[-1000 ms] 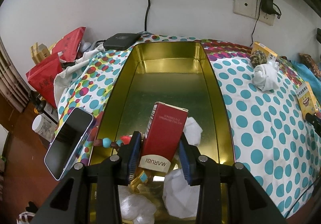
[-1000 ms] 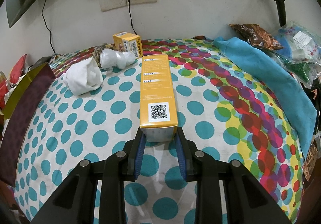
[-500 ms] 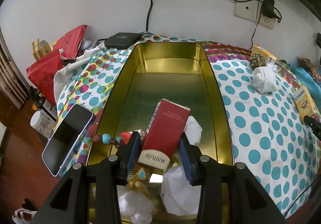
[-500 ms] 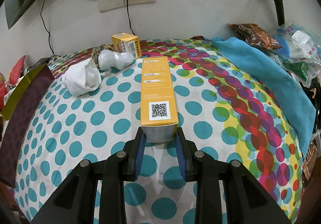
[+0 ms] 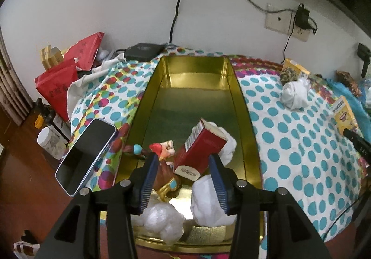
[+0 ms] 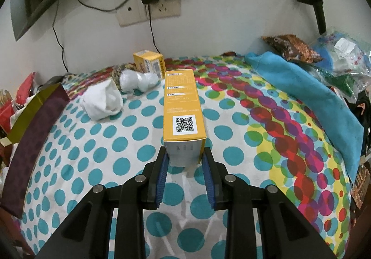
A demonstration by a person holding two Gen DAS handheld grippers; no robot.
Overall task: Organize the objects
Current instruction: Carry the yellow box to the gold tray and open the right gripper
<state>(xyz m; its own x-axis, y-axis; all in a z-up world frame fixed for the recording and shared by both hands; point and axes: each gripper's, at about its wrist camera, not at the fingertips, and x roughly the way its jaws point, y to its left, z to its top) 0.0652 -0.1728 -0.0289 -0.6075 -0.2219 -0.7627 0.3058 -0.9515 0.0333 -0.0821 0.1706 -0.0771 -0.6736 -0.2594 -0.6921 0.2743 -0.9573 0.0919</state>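
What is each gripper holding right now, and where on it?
The right gripper clamps the long yellow box by the sides of its near end. The left gripper holds nothing: its jaws are opening, and the red box lies free in the gold tin.

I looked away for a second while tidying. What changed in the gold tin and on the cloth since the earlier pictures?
The left tongs are opening and have let go of the red box, which tipped over rightward onto the white wads in the gold tin. The right tongs stayed clamped on the yellow box on the dotted cloth; the phone kept its place.
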